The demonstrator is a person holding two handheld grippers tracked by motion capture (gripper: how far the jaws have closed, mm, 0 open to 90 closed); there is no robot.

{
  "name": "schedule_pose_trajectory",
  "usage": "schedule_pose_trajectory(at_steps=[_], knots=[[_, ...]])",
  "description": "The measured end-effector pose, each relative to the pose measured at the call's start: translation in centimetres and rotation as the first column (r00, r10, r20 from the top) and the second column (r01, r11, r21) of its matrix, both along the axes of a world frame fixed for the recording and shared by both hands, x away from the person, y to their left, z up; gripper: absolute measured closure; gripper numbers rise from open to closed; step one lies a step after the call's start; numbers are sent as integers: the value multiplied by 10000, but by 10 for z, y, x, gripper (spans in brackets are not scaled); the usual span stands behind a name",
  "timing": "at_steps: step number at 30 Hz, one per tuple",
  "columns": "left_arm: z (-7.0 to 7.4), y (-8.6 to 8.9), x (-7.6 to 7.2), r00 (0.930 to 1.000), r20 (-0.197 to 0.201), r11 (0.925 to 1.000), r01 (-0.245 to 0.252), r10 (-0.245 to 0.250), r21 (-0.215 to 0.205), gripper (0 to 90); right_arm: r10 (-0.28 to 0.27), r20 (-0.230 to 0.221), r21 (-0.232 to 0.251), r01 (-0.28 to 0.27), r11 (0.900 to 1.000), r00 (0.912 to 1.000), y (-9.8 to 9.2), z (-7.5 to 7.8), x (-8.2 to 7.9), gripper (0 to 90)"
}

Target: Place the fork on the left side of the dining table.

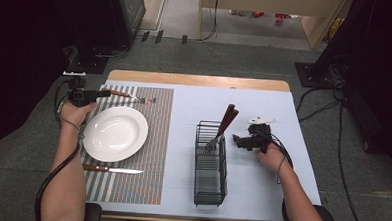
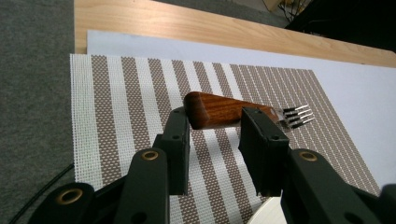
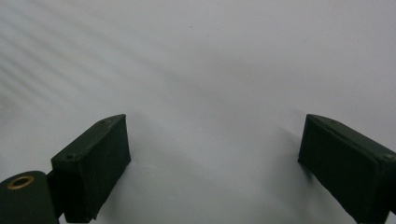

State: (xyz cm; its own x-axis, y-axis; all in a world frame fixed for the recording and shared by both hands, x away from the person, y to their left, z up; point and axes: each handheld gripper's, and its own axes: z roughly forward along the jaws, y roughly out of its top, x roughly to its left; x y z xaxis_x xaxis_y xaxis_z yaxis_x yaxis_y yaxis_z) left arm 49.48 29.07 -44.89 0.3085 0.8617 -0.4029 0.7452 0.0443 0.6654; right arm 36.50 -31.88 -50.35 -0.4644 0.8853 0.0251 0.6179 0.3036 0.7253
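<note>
A fork with a brown wooden handle (image 2: pixel 215 111) reaches out over the far edge of the striped placemat (image 2: pixel 140 88), tines to the right. My left gripper (image 2: pixel 212 122) is shut on that handle, which sits slantwise between the jaws just above the mat. From above, the left gripper (image 1: pixel 103 93) is beyond the white plate (image 1: pixel 115 133), and the fork (image 1: pixel 134 97) points right. My right gripper (image 1: pixel 237 140) rests open on the white table cover (image 3: pixel 210 70), right of the wire basket (image 1: pixel 210 163), with nothing between its jaws (image 3: pixel 212 158).
The black wire basket holds another fork and two wooden handles (image 1: pixel 227 118) that lean up and to the right. A wooden-handled knife (image 1: pixel 112 169) lies on the mat in front of the plate. Cables and dark stands surround the table on the floor.
</note>
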Motion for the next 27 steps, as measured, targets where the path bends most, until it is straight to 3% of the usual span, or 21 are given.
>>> schedule_pose_trajectory(at_steps=[27], knots=[[-20,3,4,9967,-811,9998,33,-18,192,596,0,-5,-3,0,10000,10000,0,0,0,81]])
